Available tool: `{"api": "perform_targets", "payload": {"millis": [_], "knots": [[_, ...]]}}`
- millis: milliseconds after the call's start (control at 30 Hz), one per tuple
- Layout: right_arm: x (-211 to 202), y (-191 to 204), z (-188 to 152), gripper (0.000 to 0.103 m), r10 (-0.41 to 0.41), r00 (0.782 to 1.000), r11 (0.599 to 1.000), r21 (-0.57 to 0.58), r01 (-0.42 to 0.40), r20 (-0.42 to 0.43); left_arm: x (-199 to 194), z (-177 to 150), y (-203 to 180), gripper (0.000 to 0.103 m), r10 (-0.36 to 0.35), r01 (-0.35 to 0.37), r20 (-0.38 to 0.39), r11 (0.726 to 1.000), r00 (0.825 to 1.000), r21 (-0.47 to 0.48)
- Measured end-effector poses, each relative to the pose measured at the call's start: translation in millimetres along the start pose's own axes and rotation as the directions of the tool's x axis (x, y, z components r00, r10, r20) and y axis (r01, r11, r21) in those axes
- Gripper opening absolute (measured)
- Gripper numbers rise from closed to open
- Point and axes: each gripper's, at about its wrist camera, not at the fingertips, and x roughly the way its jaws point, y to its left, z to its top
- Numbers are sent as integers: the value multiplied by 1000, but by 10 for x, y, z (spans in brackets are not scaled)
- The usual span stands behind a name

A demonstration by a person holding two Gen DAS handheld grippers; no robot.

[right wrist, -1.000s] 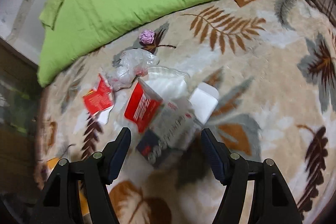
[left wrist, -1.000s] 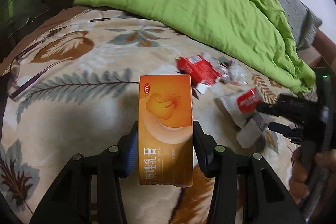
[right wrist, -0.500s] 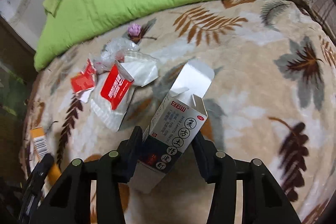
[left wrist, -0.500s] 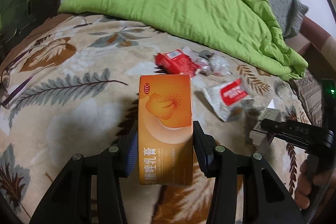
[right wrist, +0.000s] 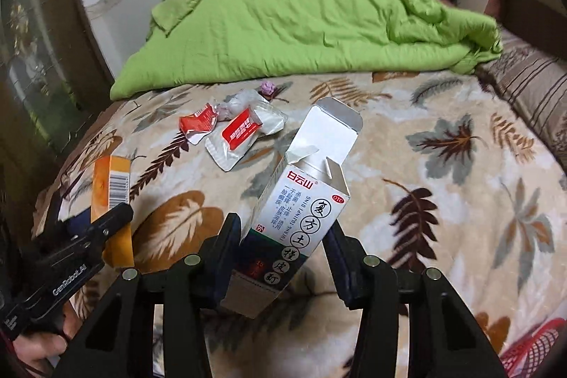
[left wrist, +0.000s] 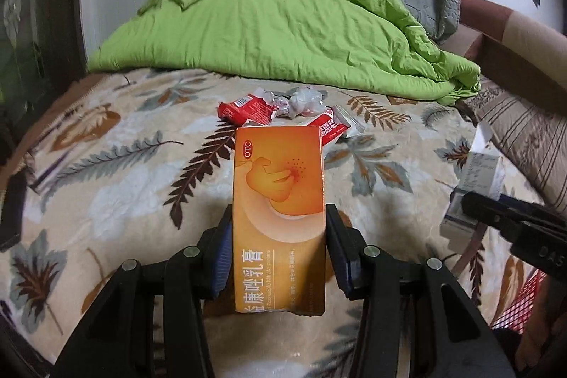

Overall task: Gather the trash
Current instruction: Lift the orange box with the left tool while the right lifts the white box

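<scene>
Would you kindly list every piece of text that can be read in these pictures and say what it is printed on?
"OTC": orange box in the left gripper.
"白云山", "OTC", "复方土槿皮酊": white box in the right gripper.
"GenRobot.AI": left gripper's body, right wrist view.
"DAS": right gripper's body.
Red wrappers: print too blurred.
</scene>
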Motion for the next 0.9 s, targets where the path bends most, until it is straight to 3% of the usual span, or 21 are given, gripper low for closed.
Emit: {"api": "perform_targets", "payload": {"millis": [200,500,900], "knots": [[-200,94,-69,51,-41,993,998,-37,45,109,-52,-63,-40,46,70,-71,36,997,997,32],[-167,48,-91,51,-40,995,999,-11,41,87,-28,-88,-62,46,113,-117,59,991,992,63],[-192,156,-112,51,-51,993,996,-65,58,102,5,-77,-44,46,112,-116,53,991,992,64]]}}
